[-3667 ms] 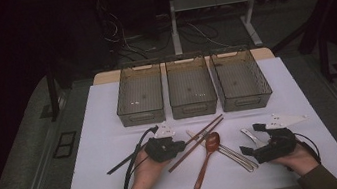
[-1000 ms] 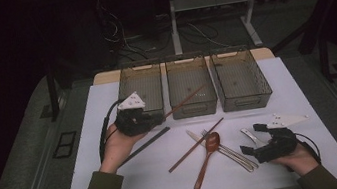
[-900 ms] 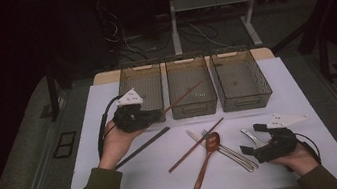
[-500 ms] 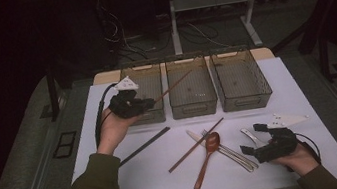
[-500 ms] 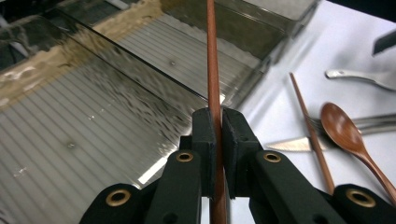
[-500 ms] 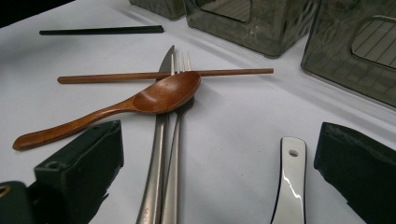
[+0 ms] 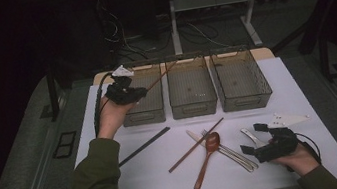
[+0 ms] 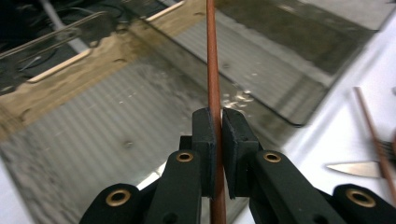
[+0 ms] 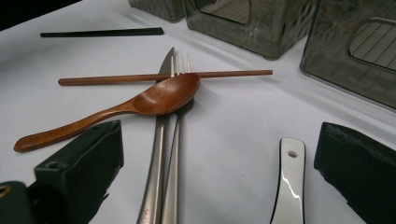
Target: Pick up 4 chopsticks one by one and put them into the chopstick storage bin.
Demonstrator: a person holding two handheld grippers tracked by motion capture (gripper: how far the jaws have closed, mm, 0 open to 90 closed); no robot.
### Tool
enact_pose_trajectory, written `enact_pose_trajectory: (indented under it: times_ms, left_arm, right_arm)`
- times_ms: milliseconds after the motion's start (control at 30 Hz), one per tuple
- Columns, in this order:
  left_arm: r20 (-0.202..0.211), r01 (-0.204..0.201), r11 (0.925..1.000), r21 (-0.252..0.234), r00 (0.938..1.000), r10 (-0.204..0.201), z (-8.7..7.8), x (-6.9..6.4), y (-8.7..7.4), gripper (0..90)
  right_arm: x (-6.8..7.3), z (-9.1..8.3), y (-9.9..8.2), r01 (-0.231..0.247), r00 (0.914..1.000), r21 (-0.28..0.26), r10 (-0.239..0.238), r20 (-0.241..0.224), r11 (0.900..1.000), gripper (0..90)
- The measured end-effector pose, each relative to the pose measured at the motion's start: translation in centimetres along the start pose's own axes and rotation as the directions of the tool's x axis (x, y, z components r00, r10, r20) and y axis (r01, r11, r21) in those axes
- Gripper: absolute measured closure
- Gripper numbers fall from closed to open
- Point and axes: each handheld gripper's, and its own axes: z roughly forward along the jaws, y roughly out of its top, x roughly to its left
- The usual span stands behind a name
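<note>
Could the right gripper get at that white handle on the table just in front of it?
Probably yes. The right gripper has its jaws open, and the white handle lies bare on the table between them. The fork and knife lie off to one side.

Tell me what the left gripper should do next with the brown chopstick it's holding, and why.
Probably lower the chopstick into the left bin and open the jaws. The left gripper is shut on it over that bin, and the stick slants across toward the middle bin, so it likely needs aligning lengthwise first.
</note>
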Motion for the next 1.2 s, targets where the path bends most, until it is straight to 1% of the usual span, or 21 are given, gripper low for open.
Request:
enact_pose_trajectory:
  times_ms: [67,100,133,200,233,333,367,433,467,500,533,600,767,800,833,867,900,933,1000,1067,1200]
  left_arm:
    - [-0.016,0.008,0.9999,0.008,0.9998,-0.008,0.3,0.5,0.0,83.1]
    - [-0.032,0.014,0.9998,0.01,0.9994,-0.014,0.4,0.7,0.0,83.1]
    - [-0.032,0.02,0.9998,0.007,0.9993,-0.019,0.6,1.0,-0.1,83.1]
    - [-0.052,0.03,0.9995,0.007,0.9982,-0.029,0.7,1.4,0.0,83.1]
    - [-0.053,0.044,0.999,0.001,0.9976,-0.044,0.8,1.6,0.0,83.1]
    - [-0.076,0.042,0.9989,0.021,0.9963,-0.041,1.0,1.9,0.2,83.1]
    - [-0.078,0.046,0.9988,0.018,0.9959,-0.045,1.1,2.0,0.3,83.1]
    - [-0.104,0.056,0.9982,0.021,0.9931,-0.053,1.3,2.2,0.2,83.1]
    - [-0.103,0.069,0.9975,0.016,0.9925,-0.067,1.5,2.4,0.1,83.1]
    - [-0.112,0.071,0.997,0.03,0.9915,-0.067,1.5,2.6,0.0,83.1]
    - [-0.126,0.076,0.9968,0.027,0.9895,-0.072,1.6,2.8,-0.2,83.1]
    - [-0.124,0.097,0.9951,0.022,0.9879,-0.093,1.7,3.1,-0.4,83.1]
    - [-0.144,0.144,0.9886,0.044,0.9802,-0.136,2.1,3.9,-1.0,83.1]
    - [-0.134,0.161,0.9861,0.042,0.979,-0.154,2.1,4.0,-1.2,83.1]
    - [-0.135,0.168,0.9848,0.044,0.9776,-0.161,2.2,4.1,-1.4,83.1]
    - [-0.145,0.166,0.9848,0.053,0.977,-0.157,2.3,4.2,-1.5,83.1]
    - [-0.141,0.17,0.9835,0.061,0.9769,-0.161,2.4,4.3,-1.7,83.1]
    - [-0.138,0.185,0.9812,0.056,0.9747,-0.176,2.5,4.4,-1.9,83.1]
    - [-0.141,0.193,0.9791,0.065,0.9731,-0.182,2.6,4.5,-2.1,82.9]
    - [-0.134,0.2,0.9778,0.061,0.9724,-0.191,2.7,4.7,-2.2,82.8]
    - [-0.129,0.201,0.9774,0.067,0.9732,-0.191,2.8,4.8,-2.4,82.2]
  right_arm:
    - [0.0,0.0,0.0,-0.001,1.0,0.0,0.001,0.001,1.0,1.0]
    - [0.0,0.0,0.0,0.0,1.0,-0.002,0.0,0.0,1.0,1.0]
    - [0.0,0.0,0.0,0.0,1.0,-0.002,0.0,0.0,1.0,1.1]
    - [0.0,0.0,0.0,0.001,1.0,0.0,-0.001,0.001,1.0,1.0]
    - [0.0,0.0,0.0,0.002,1.0,-0.001,-0.002,0.001,1.0,1.1]
    - [0.0,0.0,0.0,0.002,1.0,0.0,-0.002,0.0,1.0,1.0]
    - [0.0,0.0,0.0,0.002,1.0,-0.001,-0.002,-0.001,1.0,1.1]
    - [0.0,0.1,0.0,0.005,1.0,0.001,-0.005,0.0,1.0,1.0]
    - [0.0,0.1,0.0,0.002,1.0,0.003,-0.002,-0.001,1.0,1.0]
    - [0.0,0.1,0.0,0.005,1.0,0.001,-0.005,0.001,1.0,1.0]
    - [0.0,0.0,0.0,0.004,1.0,0.0,-0.004,0.0,1.0,1.1]
    - [0.0,0.0,0.0,0.003,1.0,0.002,-0.003,0.001,1.0,1.1]
    - [0.0,0.0,0.0,0.006,1.0,0.006,-0.006,0.001,1.0,1.1]
    - [0.0,0.0,-0.1,0.006,1.0,0.005,-0.006,0.0,1.0,1.1]
    - [0.1,0.0,-0.1,0.007,1.0,0.006,-0.007,0.001,1.0,1.1]
    - [0.1,0.0,-0.1,0.006,1.0,0.005,-0.006,0.0,1.0,1.0]
    - [0.1,0.0,-0.1,0.007,1.0,0.005,-0.007,0.001,1.0,1.1]
    - [0.1,0.0,-0.1,0.006,1.0,0.005,-0.006,0.002,1.0,1.1]
    - [0.1,0.0,-0.1,0.006,1.0,0.005,-0.006,0.001,1.0,1.0]
    - [0.1,0.0,-0.1,0.008,1.0,0.006,-0.008,0.001,1.0,1.1]
    - [0.1,0.0,-0.1,0.007,1.0,0.005,-0.007,0.001,1.0,1.1]
